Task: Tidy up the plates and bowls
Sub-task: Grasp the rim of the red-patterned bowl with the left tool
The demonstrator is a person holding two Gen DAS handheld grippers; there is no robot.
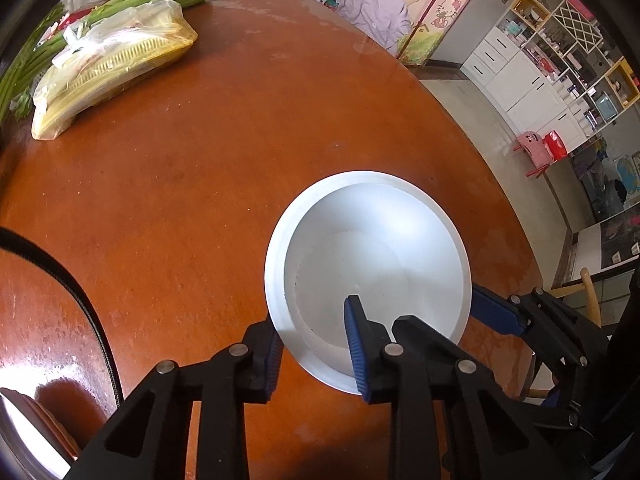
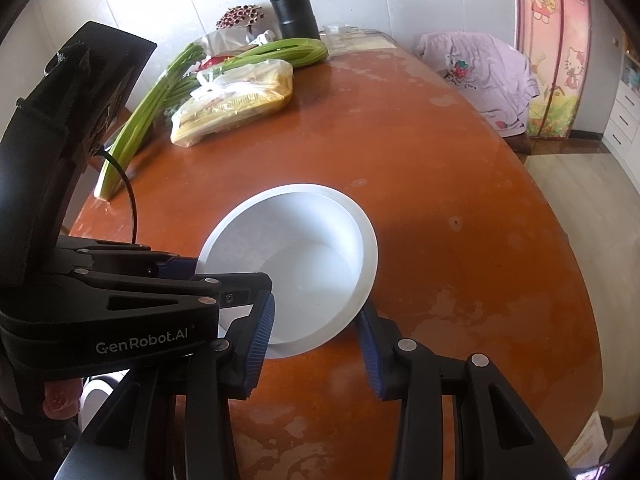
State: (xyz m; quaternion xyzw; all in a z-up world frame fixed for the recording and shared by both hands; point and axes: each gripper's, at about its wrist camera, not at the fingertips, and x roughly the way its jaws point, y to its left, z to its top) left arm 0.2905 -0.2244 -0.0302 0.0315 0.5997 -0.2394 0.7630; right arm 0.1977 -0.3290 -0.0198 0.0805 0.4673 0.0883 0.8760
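Observation:
A white bowl (image 1: 372,256) sits nested in a white plate (image 1: 276,248) on the brown table. My left gripper (image 1: 316,344) is open and straddles the near left rim: one blue pad is outside the rim, the other inside the bowl. In the right wrist view the bowl (image 2: 304,264) and plate rim (image 2: 370,240) show too. My right gripper (image 2: 316,344) is open around the near edge, one pad over the bowl, the other beside the plate's right rim. The left gripper (image 2: 176,264) reaches in from the left. The right gripper (image 1: 492,310) shows in the left view.
A yellow bag of food (image 2: 236,100) and green stalks (image 2: 160,92) lie at the table's far left, with a black flask (image 2: 294,4) behind. A chair with purple cloth (image 2: 484,68) stands at the far side. The table edge (image 1: 500,184) curves off to the right.

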